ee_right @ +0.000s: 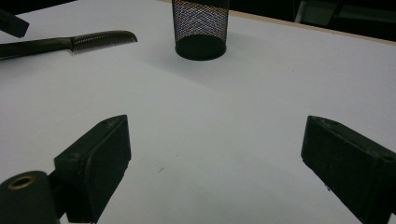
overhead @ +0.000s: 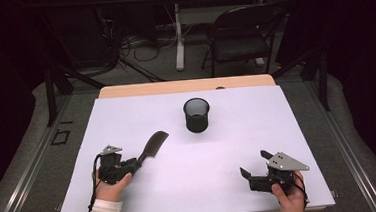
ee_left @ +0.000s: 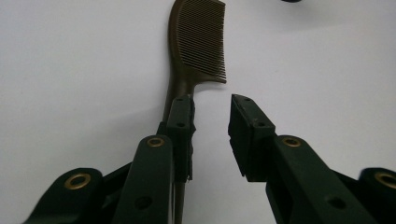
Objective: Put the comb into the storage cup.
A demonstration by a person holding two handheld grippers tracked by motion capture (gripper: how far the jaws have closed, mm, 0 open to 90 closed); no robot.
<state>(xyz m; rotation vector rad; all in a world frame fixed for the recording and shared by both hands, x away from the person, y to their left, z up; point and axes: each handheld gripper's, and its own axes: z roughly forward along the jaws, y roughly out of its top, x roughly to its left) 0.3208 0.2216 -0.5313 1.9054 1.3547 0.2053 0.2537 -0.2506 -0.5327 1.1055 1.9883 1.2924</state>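
So the comb lies flat on the white worktop, left of middle, with its toothed end angled toward the black mesh cup that stands upright farther back, near the centre. Comb and cup are well apart.

The left hand-held gripper sits right at the comb's handle. In the left gripper view its jaws are parted: the handle runs along and under one jaw, maybe touching it, while the other jaw stands off to the side with bare worktop in the gap. So nothing is clamped there; the comb just rests on the surface.

The right hand-held gripper hovers low near the front right corner, jaws spread wide with nothing between them, well away from both comb and cup.

My read on progress: if the job is dropping the comb into the cup, basically all of it is left. The comb isn't gripped or lifted, the cup looks empty from above, and the carry plus drop-in is not yet done.
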